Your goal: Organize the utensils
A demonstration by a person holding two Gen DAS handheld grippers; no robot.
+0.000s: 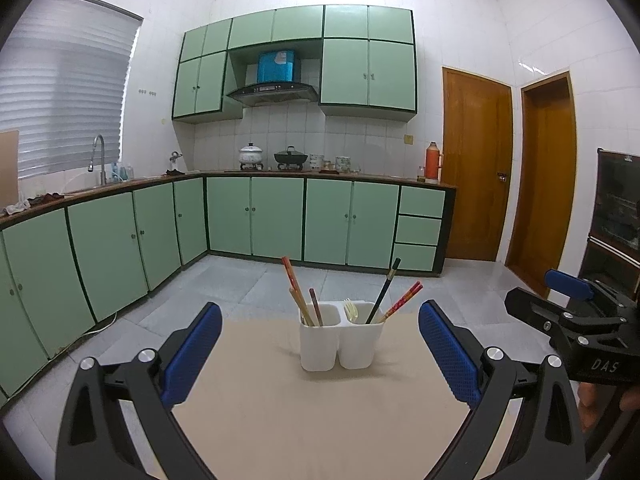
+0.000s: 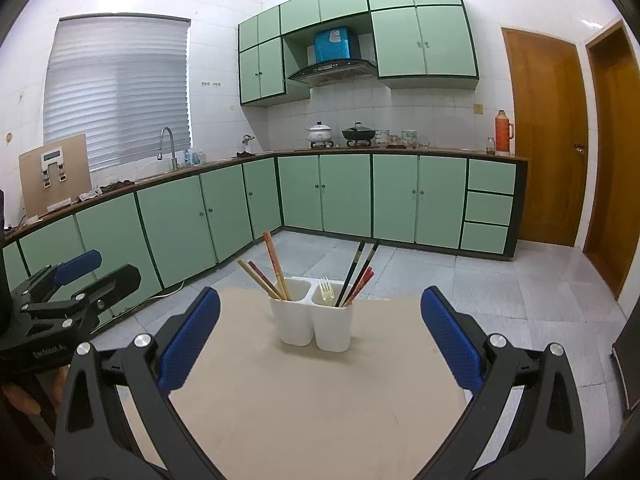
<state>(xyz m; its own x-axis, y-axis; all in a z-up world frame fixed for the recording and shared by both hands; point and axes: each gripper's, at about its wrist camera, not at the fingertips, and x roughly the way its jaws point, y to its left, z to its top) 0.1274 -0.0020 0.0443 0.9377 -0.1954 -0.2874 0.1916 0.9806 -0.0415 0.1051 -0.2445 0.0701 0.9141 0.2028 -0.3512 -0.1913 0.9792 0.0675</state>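
Both grippers (image 1: 320, 354) (image 2: 320, 340) hover level, jaws wide, facing the holder (image 1: 340, 338).

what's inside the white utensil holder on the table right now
The white utensil holder has two compartments. The left one holds wooden and red chopsticks; the right holds a pale fork, black chopsticks and red ones. The walls hide their lower ends.

White two-compartment holder (image 1: 340, 344) stands upright, chopsticks (image 1: 296, 296) and fork (image 1: 351, 311) inside.

Home kitchen: green cabinets (image 2: 344, 196) along L-shaped counter, sink faucet (image 2: 170, 146), range hood (image 2: 334, 70), pots on stove (image 2: 340, 134), orange thermos (image 2: 503, 132), tiled walls.
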